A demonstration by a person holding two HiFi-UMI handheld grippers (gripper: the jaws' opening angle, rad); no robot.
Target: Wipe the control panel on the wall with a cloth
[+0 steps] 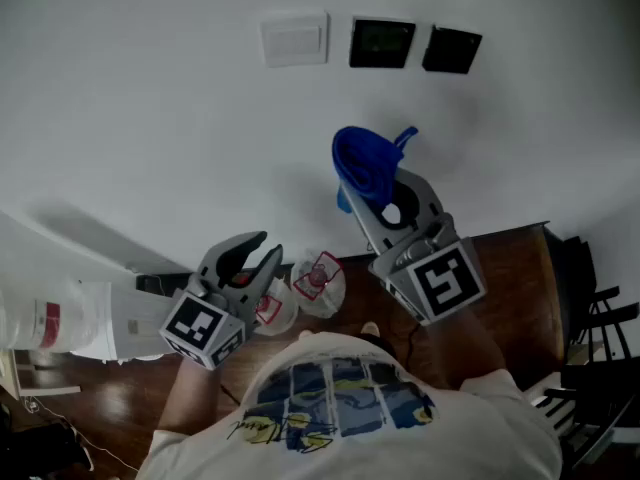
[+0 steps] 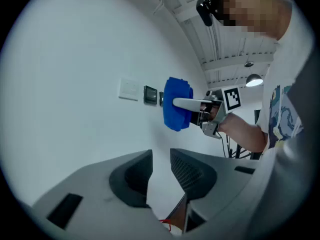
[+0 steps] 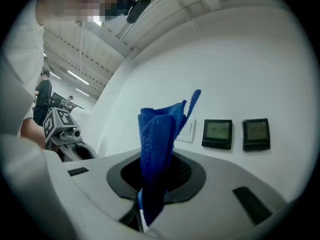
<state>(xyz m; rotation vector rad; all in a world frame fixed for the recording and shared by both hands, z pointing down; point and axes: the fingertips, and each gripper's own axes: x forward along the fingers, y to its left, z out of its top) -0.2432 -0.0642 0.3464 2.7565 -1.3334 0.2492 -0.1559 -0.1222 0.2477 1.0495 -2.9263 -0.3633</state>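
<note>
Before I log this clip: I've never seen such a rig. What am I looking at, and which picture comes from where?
No robot here: a person holds handheld tongs in each hand. The top-down picture comes from a head camera; the other two from cameras riding on the tongs, looking along their jaws. The right tongs are shut on a blue cloth, held up near the white wall. The left tongs are open and empty. On the wall sit a white switch plate and two dark control panels; the cloth is not touching them.
</note>
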